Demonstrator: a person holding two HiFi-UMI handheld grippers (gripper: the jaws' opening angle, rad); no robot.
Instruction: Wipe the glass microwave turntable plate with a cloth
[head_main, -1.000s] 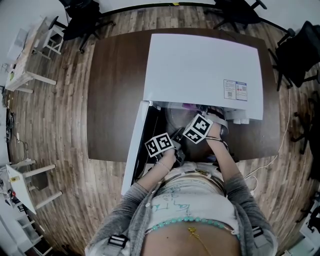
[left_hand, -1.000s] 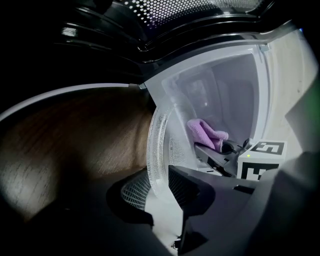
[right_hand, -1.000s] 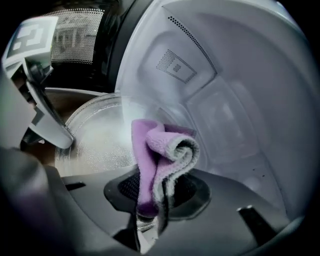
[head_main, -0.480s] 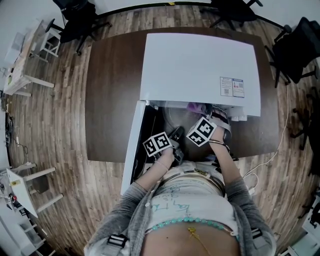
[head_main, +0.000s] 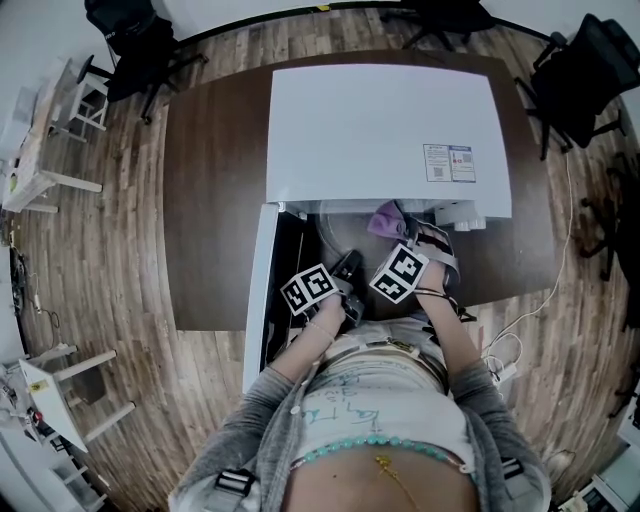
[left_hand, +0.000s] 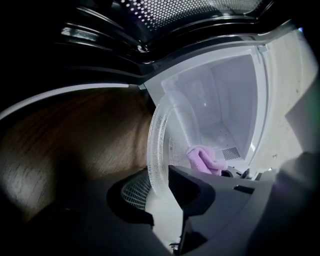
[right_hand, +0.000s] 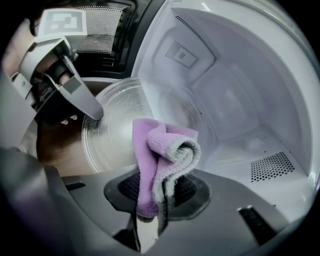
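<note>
The glass turntable plate (right_hand: 122, 125) is tilted up on edge at the mouth of the open white microwave (head_main: 385, 130). My left gripper (left_hand: 159, 182) is shut on its rim (left_hand: 156, 150), and it also shows in the right gripper view, clamped on the plate's left edge (right_hand: 89, 111). My right gripper (right_hand: 152, 200) is shut on a folded purple cloth (right_hand: 160, 155), which hangs just in front of the plate's face. In the head view the cloth (head_main: 383, 220) sits under the microwave's front edge, beside the plate (head_main: 335, 232).
The microwave door (head_main: 262, 290) stands open at the left, close to my left gripper. The white cavity walls and a vent grille (right_hand: 272, 167) lie behind the plate. The microwave stands on a dark wooden table (head_main: 210, 180). Office chairs (head_main: 135, 45) and a cable (head_main: 540, 310) are around it.
My right gripper has shifted with the cloth a little out toward the microwave's opening, so the cloth shows more in the head view. The left gripper has kept its hold on the plate.
</note>
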